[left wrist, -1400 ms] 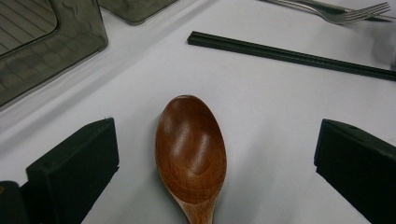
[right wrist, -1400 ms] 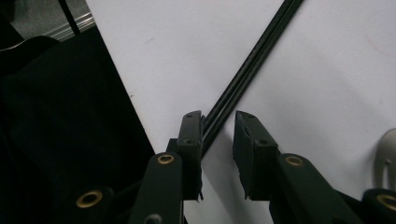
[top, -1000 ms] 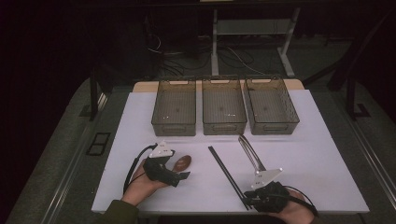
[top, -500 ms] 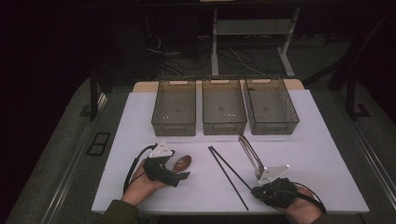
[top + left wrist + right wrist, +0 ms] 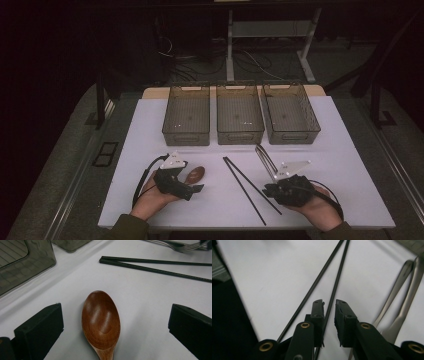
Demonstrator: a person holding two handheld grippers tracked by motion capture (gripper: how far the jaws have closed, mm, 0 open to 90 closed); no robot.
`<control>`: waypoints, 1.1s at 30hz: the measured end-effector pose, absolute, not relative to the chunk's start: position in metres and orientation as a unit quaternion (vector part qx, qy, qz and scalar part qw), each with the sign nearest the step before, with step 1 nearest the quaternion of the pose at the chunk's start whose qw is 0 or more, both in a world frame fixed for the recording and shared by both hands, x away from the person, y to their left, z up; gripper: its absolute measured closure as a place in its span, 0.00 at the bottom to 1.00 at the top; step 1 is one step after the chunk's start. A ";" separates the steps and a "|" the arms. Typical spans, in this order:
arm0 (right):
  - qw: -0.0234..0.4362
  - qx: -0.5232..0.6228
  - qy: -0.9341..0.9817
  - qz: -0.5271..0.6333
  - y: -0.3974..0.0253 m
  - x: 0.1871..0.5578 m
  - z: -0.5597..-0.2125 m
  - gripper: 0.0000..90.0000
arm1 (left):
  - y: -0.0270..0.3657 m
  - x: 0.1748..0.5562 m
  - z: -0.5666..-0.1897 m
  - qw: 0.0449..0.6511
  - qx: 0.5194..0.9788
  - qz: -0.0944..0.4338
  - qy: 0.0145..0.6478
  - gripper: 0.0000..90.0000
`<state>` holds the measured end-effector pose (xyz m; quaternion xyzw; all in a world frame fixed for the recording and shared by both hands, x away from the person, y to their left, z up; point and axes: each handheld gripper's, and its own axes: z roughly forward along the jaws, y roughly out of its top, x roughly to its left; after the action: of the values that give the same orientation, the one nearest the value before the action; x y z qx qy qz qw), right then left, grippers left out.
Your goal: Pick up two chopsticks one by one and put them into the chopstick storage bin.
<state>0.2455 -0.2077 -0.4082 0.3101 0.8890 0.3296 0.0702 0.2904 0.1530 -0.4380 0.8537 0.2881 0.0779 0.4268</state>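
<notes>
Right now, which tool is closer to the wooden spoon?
Left. The left tool sits right at the wooden spoon, its open jaws on either side of the bowl. The right tool is across the table, closing around one of the black chopsticks.

Black tools point(image 5: 192, 189), brass screws, grey plates, olive sleeves.

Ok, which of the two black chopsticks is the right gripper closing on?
The right gripper has the chopstick nearer the forks running between its narrowly parted jaws; the other chopstick lies outside, on the table-edge side.
</notes>
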 end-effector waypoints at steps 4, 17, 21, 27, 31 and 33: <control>0.063 0.322 0.884 0.332 -0.193 0.266 -0.411 0.86 | 0.153 0.291 -0.438 0.428 0.853 0.078 0.287 0.00; 0.053 0.335 0.894 0.291 -0.174 0.280 -0.431 0.88 | 0.152 0.289 -0.438 0.429 0.854 0.077 0.284 0.00; 0.055 0.338 0.897 0.280 -0.174 0.277 -0.434 0.90 | 0.153 0.289 -0.437 0.431 0.853 0.078 0.284 0.00; 0.054 0.342 0.897 0.275 -0.179 0.270 -0.433 0.91 | 0.153 0.289 -0.437 0.430 0.854 0.077 0.281 0.00; 0.054 0.341 0.897 0.276 -0.182 0.267 -0.434 0.93 | 0.153 0.290 -0.437 0.428 0.856 0.078 0.280 0.00; 0.055 0.341 0.897 0.275 -0.182 0.267 -0.434 0.93 | 0.153 0.289 -0.437 0.429 0.856 0.078 0.279 0.00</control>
<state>0.2666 -0.1819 -0.4345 0.3411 0.8974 0.2745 0.0552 0.2893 0.1530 -0.4372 0.8557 0.2794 0.0775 0.4287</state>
